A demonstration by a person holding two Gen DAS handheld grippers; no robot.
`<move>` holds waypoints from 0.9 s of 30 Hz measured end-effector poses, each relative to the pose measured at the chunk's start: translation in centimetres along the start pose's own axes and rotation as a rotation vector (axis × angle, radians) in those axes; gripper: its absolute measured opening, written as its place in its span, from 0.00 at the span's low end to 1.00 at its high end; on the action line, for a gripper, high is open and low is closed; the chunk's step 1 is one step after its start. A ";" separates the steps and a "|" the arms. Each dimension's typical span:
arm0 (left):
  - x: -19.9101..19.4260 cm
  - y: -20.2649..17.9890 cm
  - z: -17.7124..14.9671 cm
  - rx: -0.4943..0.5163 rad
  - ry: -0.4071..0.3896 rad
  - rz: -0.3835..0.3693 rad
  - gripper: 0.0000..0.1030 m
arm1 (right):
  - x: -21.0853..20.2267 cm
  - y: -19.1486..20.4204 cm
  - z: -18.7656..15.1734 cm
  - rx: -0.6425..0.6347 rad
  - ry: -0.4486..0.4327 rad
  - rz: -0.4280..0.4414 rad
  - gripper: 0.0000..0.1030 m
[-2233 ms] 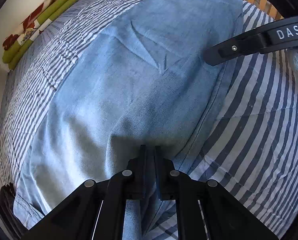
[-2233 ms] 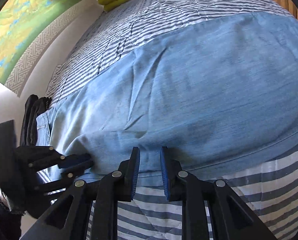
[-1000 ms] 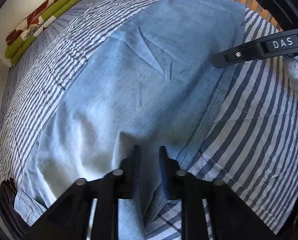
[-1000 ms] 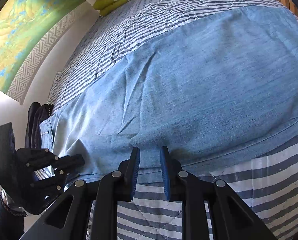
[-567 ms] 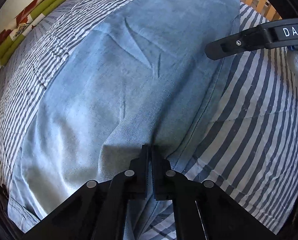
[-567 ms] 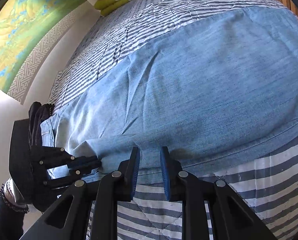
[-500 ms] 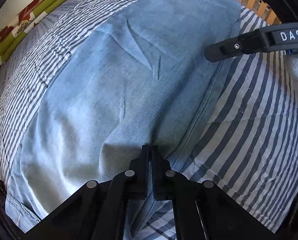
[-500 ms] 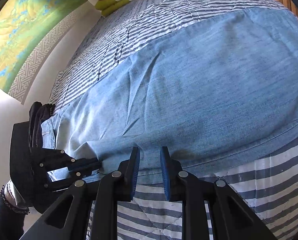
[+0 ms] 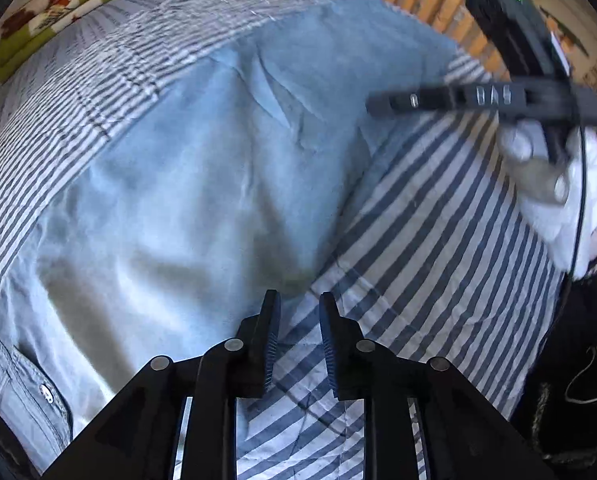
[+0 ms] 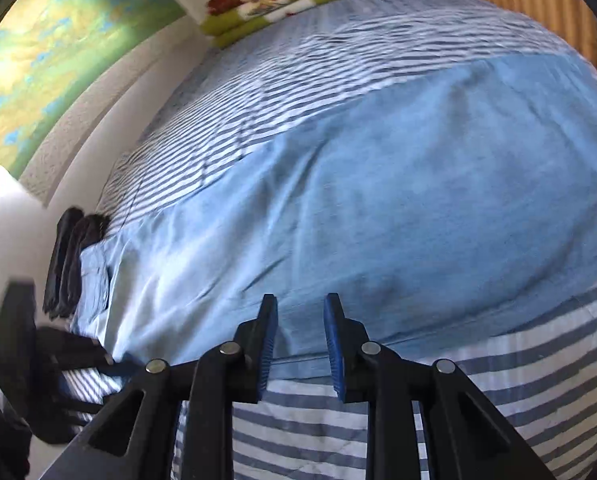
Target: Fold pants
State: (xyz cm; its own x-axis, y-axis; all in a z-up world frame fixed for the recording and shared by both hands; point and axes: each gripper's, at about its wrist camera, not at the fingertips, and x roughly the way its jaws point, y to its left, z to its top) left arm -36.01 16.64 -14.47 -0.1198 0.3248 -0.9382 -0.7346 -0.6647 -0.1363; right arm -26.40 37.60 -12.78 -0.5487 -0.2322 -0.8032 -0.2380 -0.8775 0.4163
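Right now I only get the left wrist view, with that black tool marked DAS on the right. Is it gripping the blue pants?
Observer: No. In the right wrist view, the right gripper is open over the pants' near edge, with nothing pinched in it.
Operator: What's on the wall?
Observer: A green, yellow and blue painting, outside your view.
Operator: Anything past the waist end?
Observer: A dark folded pile sits right beside it.
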 end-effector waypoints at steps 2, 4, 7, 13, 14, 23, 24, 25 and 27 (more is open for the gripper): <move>-1.3 2.6 -0.2 -0.085 -0.046 0.009 0.28 | 1.1 0.3 -0.3 -0.016 0.024 -0.031 0.22; -0.5 5.7 -0.4 -0.115 -0.023 0.080 0.30 | 2.5 -0.3 -0.5 -0.007 0.062 -0.088 0.22; 3.4 9.7 -2.1 -0.047 0.127 0.446 0.31 | 3.0 -1.5 -0.3 0.028 0.060 -0.143 0.13; -1.5 15.1 -6.2 -0.266 0.018 0.538 0.31 | 1.3 -2.2 0.1 0.047 -0.004 -0.171 0.18; -2.7 15.5 -7.3 -0.304 -0.007 0.525 0.31 | 1.0 -2.2 0.1 0.058 -0.012 -0.148 0.18; -2.7 19.3 -14.4 -0.471 0.010 0.560 0.65 | 1.1 0.9 -1.1 -0.014 0.017 -0.037 0.30; -3.1 19.8 -14.5 -0.503 0.016 0.564 0.65 | 0.9 0.8 -1.6 -0.015 0.016 -0.049 0.30; -3.6 19.8 -14.5 -0.519 0.005 0.563 0.63 | 0.4 0.3 -1.9 -0.009 0.011 -0.055 0.30; -5.1 18.8 -14.5 -0.507 -0.025 0.578 0.60 | -1.7 -1.5 -2.5 0.022 -0.031 -0.059 0.30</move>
State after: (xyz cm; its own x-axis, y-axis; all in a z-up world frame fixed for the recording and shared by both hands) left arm -39.56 -7.29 -16.91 -0.4110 -0.1566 -0.8981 -0.1554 -0.9587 0.2382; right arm -23.05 38.27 -13.09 -0.5572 -0.1670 -0.8134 -0.2878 -0.8800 0.3779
